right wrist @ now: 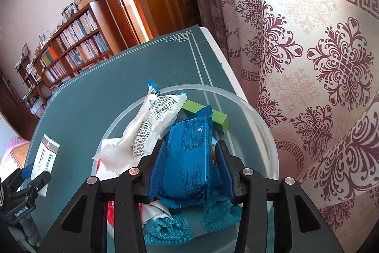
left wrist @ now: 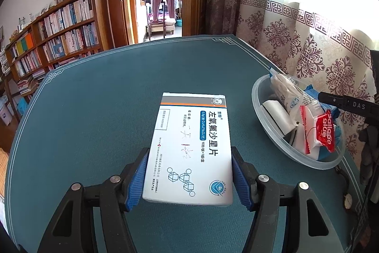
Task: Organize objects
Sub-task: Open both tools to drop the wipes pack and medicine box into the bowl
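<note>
Two tools, one item each: both are loaded at this moment.
Left tool: closed on the white medicine box, one blue pad against each long side edge of its near half.
Box position: centre of the left wrist frame, above the teal surface; whether its far end rests on the mat or is lifted clear I cannot tell.
Box long axis: runs straight away from the left tool, in line with its fingers, toward the upper middle of the frame.
Clear bowl: right-hand side of the left wrist frame, well apart from the box, already heaped with packets.
Bearing that matters: the bowl lies to the right of the box and roughly level with its far end, so the box's long axis points past the bowl, not at it.
Right tool: jaws on either side of the blue packet; left pad touching, right pad only just beside it, so the hold looks loose or letting go.
Packet position: over the bowl's contents, between the white pouch at left and the green block behind.
Nearer hand to bowl: right, directly above it; its tip also shows at the right edge of the left view.
Judgement: the box probably goes next, swung right; the right tool occupies that space and may need to clear out.
</note>
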Motion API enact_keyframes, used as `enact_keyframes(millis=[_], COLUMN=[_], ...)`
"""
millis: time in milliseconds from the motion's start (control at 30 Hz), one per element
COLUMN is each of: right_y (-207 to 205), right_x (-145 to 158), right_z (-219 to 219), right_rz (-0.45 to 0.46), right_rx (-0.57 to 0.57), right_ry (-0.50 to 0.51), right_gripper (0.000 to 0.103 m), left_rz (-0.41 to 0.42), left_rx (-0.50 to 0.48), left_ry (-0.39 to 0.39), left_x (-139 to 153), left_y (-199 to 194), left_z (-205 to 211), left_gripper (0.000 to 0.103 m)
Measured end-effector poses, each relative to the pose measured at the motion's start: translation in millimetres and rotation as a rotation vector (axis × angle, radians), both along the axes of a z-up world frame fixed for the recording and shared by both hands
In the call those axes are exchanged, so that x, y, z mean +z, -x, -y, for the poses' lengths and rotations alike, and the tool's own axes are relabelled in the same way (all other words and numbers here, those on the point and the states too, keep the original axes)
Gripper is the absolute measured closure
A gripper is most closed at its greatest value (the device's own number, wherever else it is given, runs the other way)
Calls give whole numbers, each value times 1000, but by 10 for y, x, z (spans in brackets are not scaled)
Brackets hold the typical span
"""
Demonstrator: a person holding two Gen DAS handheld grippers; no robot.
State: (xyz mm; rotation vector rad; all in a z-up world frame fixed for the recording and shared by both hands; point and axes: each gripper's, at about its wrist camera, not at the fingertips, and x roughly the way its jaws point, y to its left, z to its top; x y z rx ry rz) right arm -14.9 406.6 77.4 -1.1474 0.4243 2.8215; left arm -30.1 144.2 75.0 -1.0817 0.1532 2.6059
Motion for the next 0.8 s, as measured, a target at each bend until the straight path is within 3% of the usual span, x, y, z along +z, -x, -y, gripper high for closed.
enact_keyframes(millis=[467,800], right_y=[-606,-759], right_x=[263,151], right_z=[76,-107], right_rz=[-138,-135], right_rx=[-48,-65], right_ry=[-125,-89], right_gripper=[58,58], left_rz=[2,12], left_rx=[-167,-295], left_ry=[-37,-46], left_x=[290,391], left_y=[-1,13], left_z=[-727,-1479], left_gripper=[36,35])
